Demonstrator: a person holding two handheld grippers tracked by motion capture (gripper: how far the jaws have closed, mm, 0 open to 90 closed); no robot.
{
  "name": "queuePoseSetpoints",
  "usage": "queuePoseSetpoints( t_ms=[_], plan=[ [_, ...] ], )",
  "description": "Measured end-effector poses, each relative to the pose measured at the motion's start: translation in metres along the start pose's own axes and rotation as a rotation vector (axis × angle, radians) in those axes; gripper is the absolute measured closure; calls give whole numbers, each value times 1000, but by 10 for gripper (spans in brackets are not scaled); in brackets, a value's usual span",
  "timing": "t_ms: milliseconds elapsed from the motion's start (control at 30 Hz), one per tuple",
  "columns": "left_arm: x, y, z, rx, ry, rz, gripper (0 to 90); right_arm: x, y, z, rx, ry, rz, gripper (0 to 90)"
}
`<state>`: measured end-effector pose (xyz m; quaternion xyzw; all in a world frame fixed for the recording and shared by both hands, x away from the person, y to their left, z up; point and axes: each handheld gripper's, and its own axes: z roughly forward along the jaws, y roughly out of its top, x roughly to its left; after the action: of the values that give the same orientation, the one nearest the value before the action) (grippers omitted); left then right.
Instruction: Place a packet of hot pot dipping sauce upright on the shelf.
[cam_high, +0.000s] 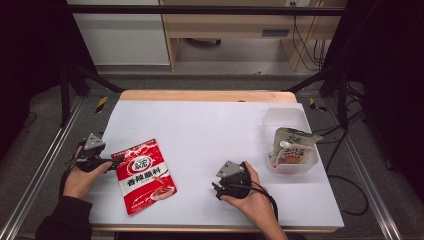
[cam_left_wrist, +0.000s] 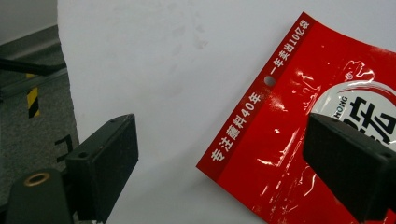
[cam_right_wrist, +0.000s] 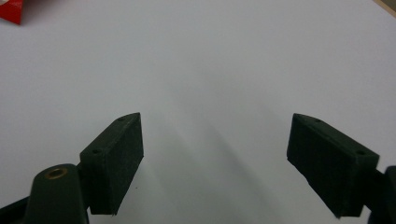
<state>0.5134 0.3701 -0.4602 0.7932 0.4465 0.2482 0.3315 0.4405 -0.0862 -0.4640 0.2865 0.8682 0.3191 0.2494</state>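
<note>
From the high view, the left hand-held gripper (cam_high: 111, 161) sits at the upper left corner of the red packet (cam_high: 145, 174), which lies flat on the white tabletop (cam_high: 210, 130); the right hand-held gripper (cam_high: 220, 189) rests empty mid-table, well apart from the clear bin (cam_high: 290, 165) holding another pouch (cam_high: 292, 147). In the left gripper view its jaws gape wide, one over the packet (cam_left_wrist: 299, 140), gripping nothing. In the right gripper view the jaws stand wide open over bare surface. The glossy, flat packet could slide away if the jaws close without catching an edge.
</note>
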Motion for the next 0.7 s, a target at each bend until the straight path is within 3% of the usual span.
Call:
queuePoseSetpoints(
  t_ms=[700],
  plan=[
    [0,-5,14,64,-73,-20,100,2,-1,3,18,14,-12,187]
  ],
)
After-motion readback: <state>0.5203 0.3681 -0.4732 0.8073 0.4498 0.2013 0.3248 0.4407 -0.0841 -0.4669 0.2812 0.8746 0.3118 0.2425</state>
